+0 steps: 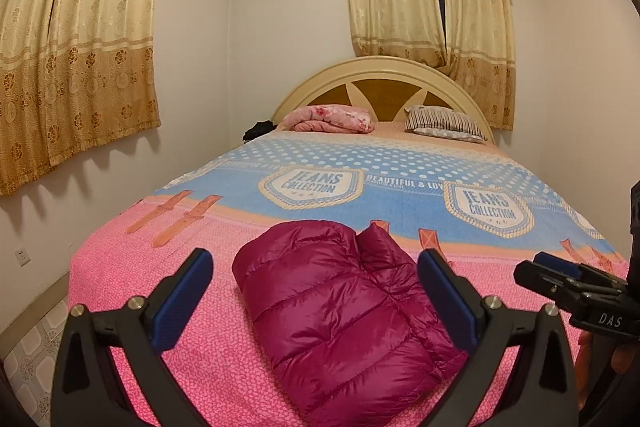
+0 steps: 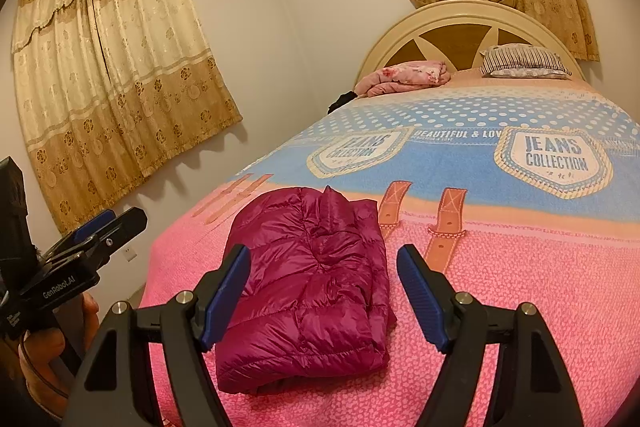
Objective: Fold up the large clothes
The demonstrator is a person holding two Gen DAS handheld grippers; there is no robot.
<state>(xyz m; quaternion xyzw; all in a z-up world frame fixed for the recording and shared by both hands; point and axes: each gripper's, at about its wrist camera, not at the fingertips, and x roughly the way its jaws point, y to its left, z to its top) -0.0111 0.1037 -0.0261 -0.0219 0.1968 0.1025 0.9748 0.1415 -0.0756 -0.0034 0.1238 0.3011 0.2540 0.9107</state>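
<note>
The left tool (image 1: 316, 285) hangs with its blue-padded fingers spread wide, gripping nothing, just above the folded magenta quilted puffer jacket (image 1: 344, 311). The right tool (image 2: 324, 281) is likewise spread and empty, beside the left one, aimed at the same jacket (image 2: 308, 287). The jacket lies in a compact bundle on the pink dotted foot end of the bed's pink-and-blue printed blanket (image 1: 200, 347). Far beyond, a rolled pink floral quilt (image 1: 330, 119) and a striped pillow (image 1: 444, 123) rest by the arched cream headboard (image 1: 384, 67).
</note>
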